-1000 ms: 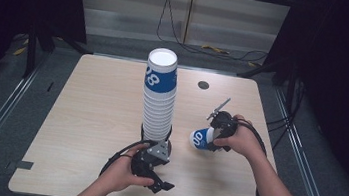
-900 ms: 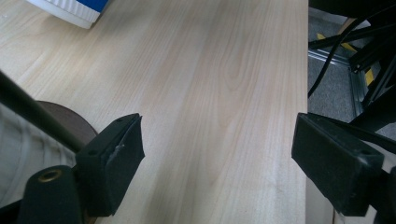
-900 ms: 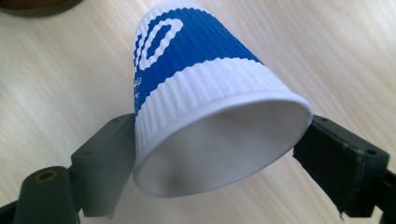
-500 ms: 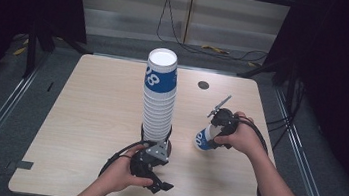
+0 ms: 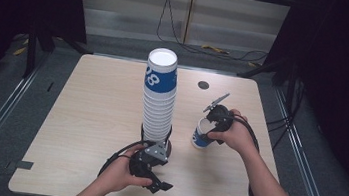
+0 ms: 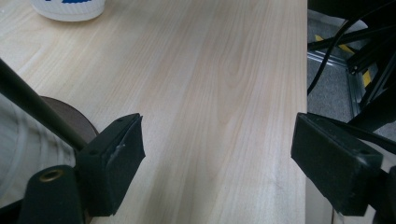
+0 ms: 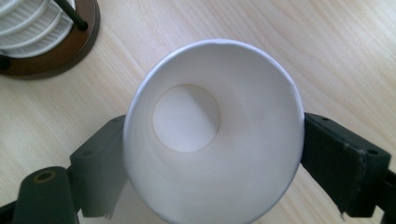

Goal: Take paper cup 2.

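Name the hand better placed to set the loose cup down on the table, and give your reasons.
Right. The right gripper already clamps the paper cup just above the table. The left gripper is open, holding nothing, near the cup stack.

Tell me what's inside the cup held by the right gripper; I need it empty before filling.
The cup looks empty: its white inner wall and flat bottom show, nothing inside. The right gripper has fingers on both sides.
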Available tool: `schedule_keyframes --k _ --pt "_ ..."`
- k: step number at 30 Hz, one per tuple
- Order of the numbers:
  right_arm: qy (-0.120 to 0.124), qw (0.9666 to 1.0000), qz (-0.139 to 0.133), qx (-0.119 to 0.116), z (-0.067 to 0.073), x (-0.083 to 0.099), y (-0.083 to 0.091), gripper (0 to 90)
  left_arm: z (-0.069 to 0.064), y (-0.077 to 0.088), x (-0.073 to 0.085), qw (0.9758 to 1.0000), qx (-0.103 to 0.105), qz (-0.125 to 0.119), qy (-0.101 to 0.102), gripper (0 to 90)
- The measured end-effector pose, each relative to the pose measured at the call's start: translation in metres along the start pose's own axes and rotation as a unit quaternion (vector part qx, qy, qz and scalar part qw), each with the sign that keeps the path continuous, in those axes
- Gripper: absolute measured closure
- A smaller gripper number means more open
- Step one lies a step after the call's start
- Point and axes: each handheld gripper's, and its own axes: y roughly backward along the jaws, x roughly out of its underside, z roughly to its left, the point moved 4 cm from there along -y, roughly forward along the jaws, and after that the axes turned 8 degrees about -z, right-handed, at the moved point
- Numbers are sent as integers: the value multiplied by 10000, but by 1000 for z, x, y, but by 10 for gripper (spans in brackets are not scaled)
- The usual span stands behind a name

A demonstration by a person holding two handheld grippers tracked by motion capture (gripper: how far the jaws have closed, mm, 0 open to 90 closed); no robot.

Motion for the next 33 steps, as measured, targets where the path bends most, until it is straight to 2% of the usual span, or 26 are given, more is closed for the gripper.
schedule_keyframes --k 2,9,16,20,24,27,33 --pt "9 10000 -28 3 1 -2 -2 135 0 -1 1 9999 28 -99 43 171" --pt "-98 9997 -228 -25 -1 -4 -7 133 1 2 1 10000 -9 -59 48 173" --pt "-298 9986 -430 33 -5 -5 -10 132 1 4 0 9999 -38 -88 60 174" --pt "-472 9979 -438 -78 -5 -3 -12 132 2 4 1 10000 -42 -48 41 175" --pt "-398 9980 -493 -88 -2 -2 -13 127 3 5 1 9999 -61 -70 57 175" --pt "-462 9974 -533 -140 -2 0 -12 126 3 6 1 9999 -56 -59 95 174" --pt "-499 9968 -579 -224 1 5 -9 123 3 7 1 10000 -67 -41 48 175"
